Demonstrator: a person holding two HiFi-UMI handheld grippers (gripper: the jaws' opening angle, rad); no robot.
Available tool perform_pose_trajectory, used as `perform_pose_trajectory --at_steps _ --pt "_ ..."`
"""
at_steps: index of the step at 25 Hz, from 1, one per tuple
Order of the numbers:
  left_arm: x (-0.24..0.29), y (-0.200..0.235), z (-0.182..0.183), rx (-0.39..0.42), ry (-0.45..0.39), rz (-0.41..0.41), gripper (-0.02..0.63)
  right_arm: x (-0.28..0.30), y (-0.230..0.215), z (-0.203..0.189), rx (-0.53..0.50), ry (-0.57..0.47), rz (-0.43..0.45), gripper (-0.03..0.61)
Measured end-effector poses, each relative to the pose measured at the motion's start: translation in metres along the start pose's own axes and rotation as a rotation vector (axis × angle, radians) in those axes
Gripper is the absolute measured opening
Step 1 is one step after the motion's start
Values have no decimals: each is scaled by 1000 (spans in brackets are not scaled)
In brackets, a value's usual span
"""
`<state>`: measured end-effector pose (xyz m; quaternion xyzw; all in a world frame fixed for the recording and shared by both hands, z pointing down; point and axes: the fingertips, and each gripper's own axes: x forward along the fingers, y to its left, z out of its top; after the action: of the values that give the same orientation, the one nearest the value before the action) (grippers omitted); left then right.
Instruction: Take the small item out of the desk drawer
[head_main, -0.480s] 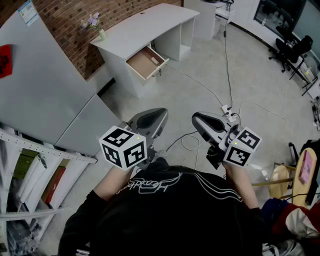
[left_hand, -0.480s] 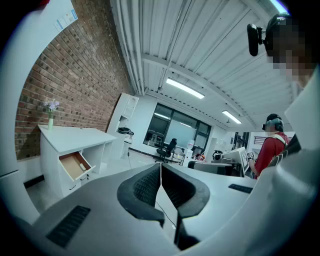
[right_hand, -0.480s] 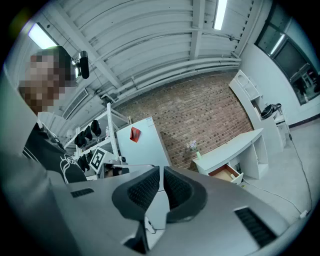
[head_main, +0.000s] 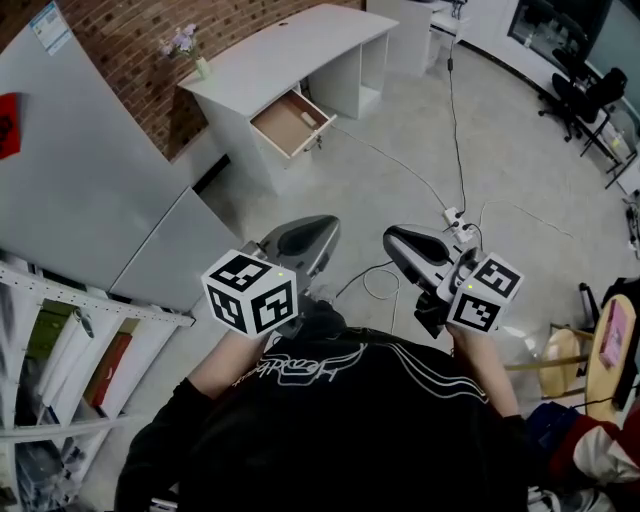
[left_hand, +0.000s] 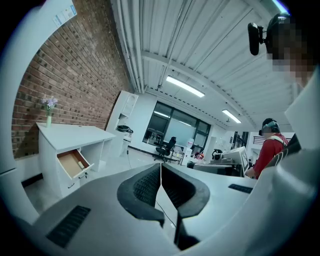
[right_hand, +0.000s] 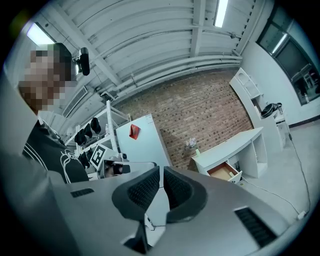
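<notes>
Small item (left_hand: 80, 165): a pale bit lying inside the pulled-out drawer (left_hand: 73, 164) of the white desk (left_hand: 75, 136).

Left gripper view: the left gripper (left_hand: 160, 168) has its tongs pressed together with nothing between. It points roughly toward the desk, with the drawer off to its left.

Right gripper view: the right gripper (right_hand: 161, 170) has its tongs all but touching and empty. The drawer is off to the right, well apart.

Head view: both grippers are held side by side close to the person's body, with bare floor between them and the desk. This looks like a carrying posture for the walk over. The reach has not yet begun.
</notes>
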<state>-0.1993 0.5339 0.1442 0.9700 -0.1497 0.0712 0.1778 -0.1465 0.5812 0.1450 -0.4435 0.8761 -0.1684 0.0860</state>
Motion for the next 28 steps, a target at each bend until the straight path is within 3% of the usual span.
perform_pose_trajectory --at_steps 9,17,22,28 --pt "35 32 -1 -4 28 -1 25 20 -41 -6 13 26 6 57" --pt "82 101 5 -33 52 0 25 66 -110 -6 54 30 -6 57" --pt "127 177 27 -60 78 11 25 122 -178 10 97 40 -17 57" --pt "190 311 70 -130 116 14 25 231 -282 35 179 76 -40 57"
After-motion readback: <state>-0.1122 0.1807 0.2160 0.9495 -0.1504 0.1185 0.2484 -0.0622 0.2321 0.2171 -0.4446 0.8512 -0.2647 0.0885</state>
